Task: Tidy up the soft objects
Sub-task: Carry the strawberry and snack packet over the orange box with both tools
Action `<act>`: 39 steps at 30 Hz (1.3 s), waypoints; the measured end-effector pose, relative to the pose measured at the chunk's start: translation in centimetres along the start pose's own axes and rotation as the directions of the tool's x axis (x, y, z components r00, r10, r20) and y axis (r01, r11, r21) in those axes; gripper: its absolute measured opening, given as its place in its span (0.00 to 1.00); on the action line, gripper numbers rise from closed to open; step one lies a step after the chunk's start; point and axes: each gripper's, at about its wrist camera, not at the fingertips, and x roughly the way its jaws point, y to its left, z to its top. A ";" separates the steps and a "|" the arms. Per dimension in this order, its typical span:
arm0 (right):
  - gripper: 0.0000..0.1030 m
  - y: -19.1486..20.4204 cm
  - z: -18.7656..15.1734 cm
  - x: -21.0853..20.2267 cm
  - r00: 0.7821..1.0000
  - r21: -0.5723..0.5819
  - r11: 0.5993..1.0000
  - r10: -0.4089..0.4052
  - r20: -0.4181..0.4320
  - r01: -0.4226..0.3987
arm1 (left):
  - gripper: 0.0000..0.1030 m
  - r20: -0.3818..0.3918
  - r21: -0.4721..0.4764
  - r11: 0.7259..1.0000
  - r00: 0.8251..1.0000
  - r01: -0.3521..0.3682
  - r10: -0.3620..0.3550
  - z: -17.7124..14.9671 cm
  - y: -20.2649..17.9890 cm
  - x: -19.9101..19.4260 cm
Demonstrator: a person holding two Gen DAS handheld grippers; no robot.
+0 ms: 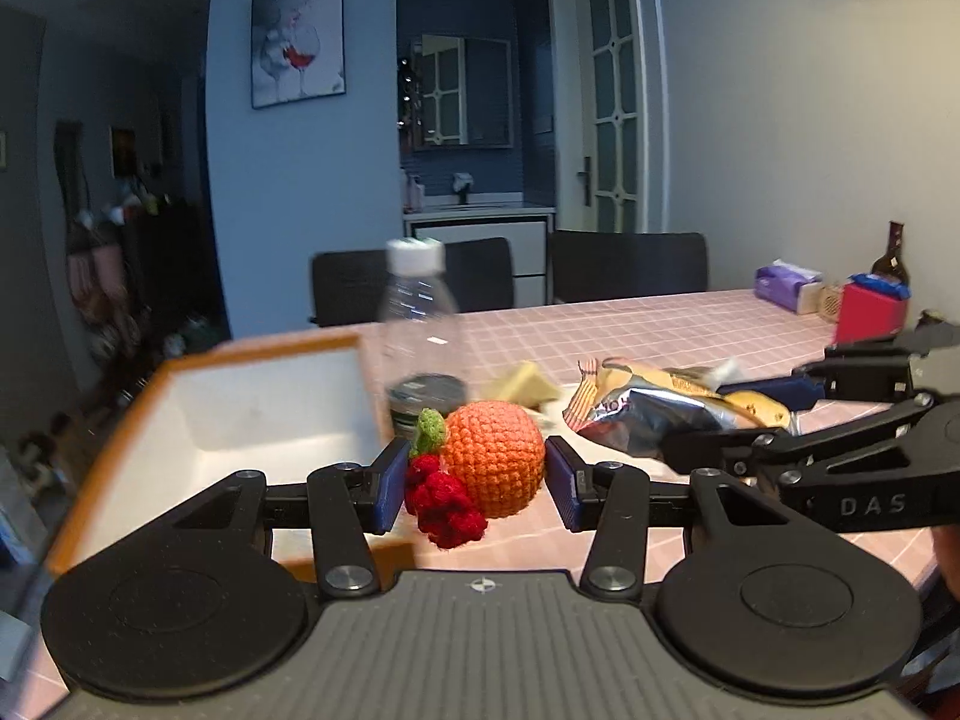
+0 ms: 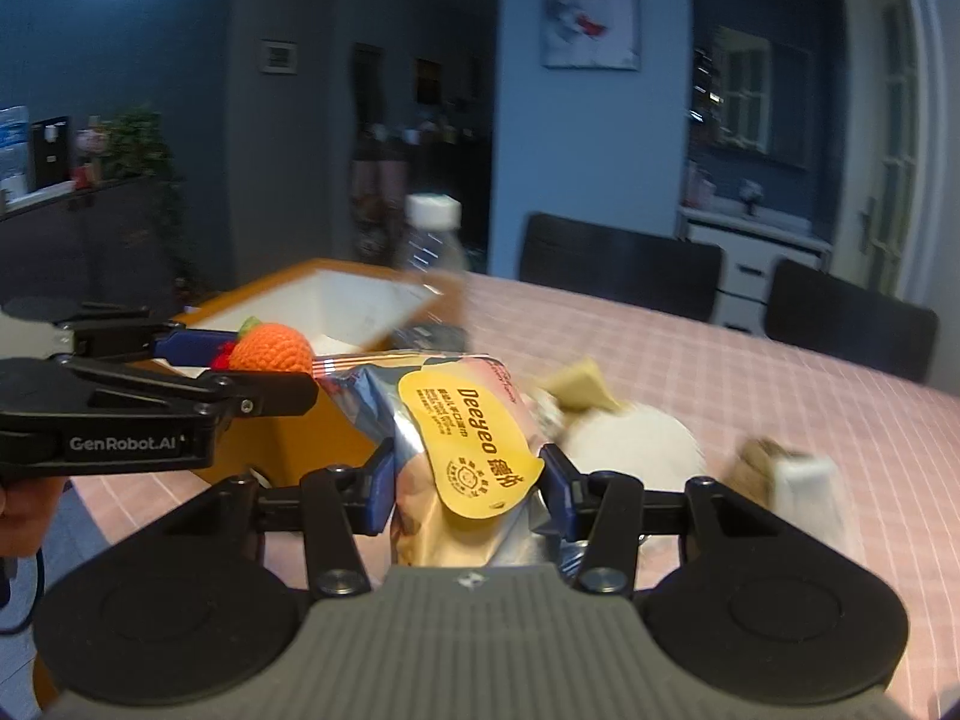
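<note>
I am seeing dim, bluish room light; motion blur is smearing the bottle and worktop, and fisheye edges are bending and darkening.

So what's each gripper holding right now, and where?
Left gripper: crocheted orange toy, clamped across its sides. Right gripper: snack bag, pinched across its near end.

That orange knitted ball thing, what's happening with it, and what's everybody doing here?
A person holds a gripper in each hand. The left gripper pinches an orange crocheted fruit with red berries and a green leaf, lifted above the pink checked tablecloth. The right gripper squeezes a shiny foil snack bag with a yellow label. An open orange box with a white inside waits just left of them, beside a clear plastic bottle.
</note>
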 end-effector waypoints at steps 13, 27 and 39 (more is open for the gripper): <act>0.47 7.5 7.6 8.1 0.995 -0.083 0.992 0.094 -0.031 -0.097 | 0.53 -0.084 0.125 0.973 0.975 -0.196 0.207 2.8 7.6 2.8; 0.46 10.6 11.5 18.7 0.978 -0.127 0.985 0.088 -0.188 -0.113 | 0.53 -0.279 0.204 0.968 0.940 -0.143 0.197 1.7 11.6 8.6; 0.47 11.6 11.7 24.7 0.925 -0.092 0.991 0.060 -0.376 -0.101 | 0.53 -0.427 0.301 0.954 0.892 -0.013 0.147 -0.6 11.9 10.9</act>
